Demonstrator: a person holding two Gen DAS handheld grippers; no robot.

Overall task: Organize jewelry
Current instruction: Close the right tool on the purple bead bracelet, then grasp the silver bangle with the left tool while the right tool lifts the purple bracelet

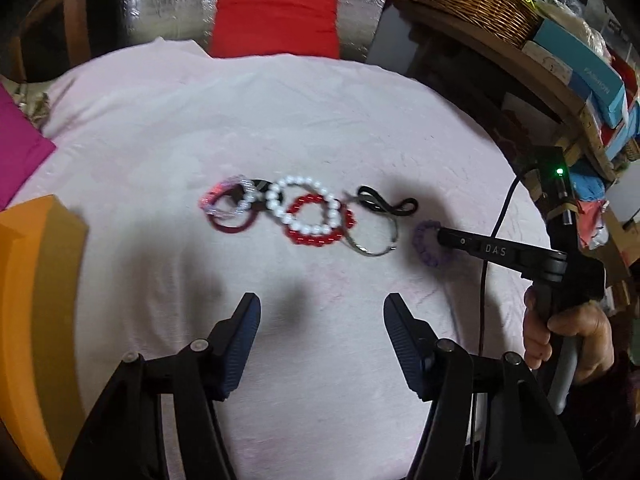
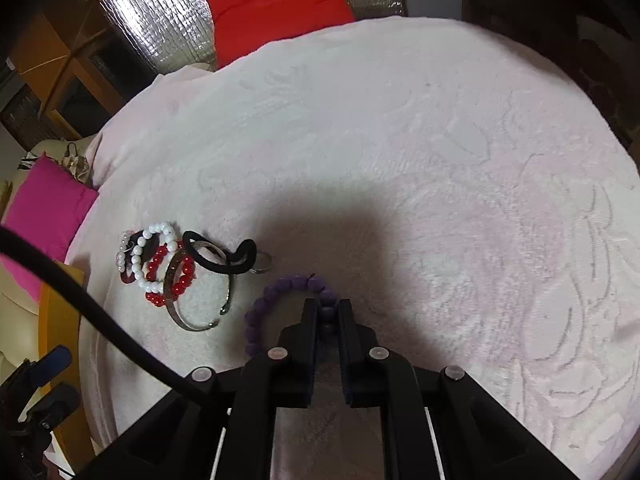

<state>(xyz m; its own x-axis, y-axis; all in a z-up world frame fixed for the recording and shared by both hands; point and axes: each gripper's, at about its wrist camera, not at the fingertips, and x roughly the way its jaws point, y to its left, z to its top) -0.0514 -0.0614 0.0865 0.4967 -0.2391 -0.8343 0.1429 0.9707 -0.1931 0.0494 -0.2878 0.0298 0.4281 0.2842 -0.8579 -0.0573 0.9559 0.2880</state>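
A: What is nearest the right gripper (image 2: 328, 312)?

B: Its two black jaws stand pressed together on the purple round-bead bracelet (image 2: 276, 300). A few beads are pinched between the pads; the remaining loop curves away to the left of the jaws and lies on the pale pink textured cloth (image 2: 440, 160).

A: And just beyond that?

B: Ahead and left of those jaws is a thin silver metal bangle (image 2: 176, 312), with a black elastic hair tie (image 2: 224, 256) lying across its far edge. Further left are a red bead bracelet (image 2: 160, 276), a white pearl bracelet (image 2: 140, 256) overlapping it, and a clear pinkish crystal-bead bracelet (image 2: 120, 256) on a dark red band.

A: The left gripper (image 1: 322, 312)?

B: Its jaws are partly open with nothing between them, only bare cloth. The heap lies well ahead of them, the white pearl loop about straight on. The purple bracelet is ahead and to the right, under the other gripper's tip.

A: Anything at the sides or farther off?

B: An orange box (image 1: 40, 280) left of the left jaws, a red cushion (image 1: 276, 16) far ahead past the cloth's edge.
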